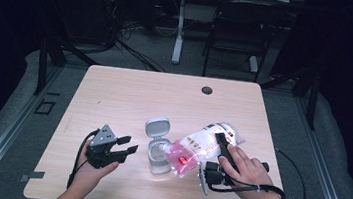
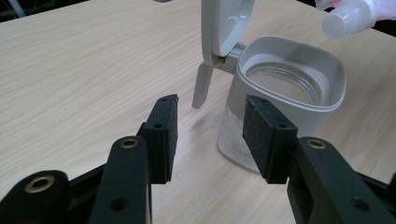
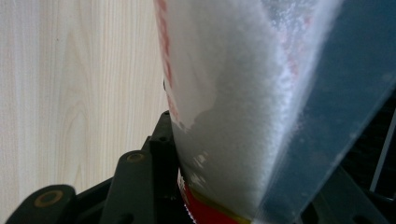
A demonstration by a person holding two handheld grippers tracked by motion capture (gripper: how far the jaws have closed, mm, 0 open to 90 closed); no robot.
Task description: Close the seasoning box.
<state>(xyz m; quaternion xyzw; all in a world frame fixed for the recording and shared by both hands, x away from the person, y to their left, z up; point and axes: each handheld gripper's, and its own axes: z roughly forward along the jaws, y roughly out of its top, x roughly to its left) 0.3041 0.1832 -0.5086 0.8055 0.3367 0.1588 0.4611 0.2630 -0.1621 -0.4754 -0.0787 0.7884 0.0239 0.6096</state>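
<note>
Here the bag of white grains, clamped between the right gripper's fingers, is tilted with its spout at the open jar mid-worktop; pouring should be kept slow, while the left gripper's empty, wide-open fingers could steady the jar.

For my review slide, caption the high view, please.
Right gripper tips a bag of white granules toward an open-lidded jar; left gripper waits open.

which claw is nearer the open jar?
Right. Its claw grips the pouch, whose spout is at the jar mouth. Left claw sits open just beside the jar, not touching.
</note>
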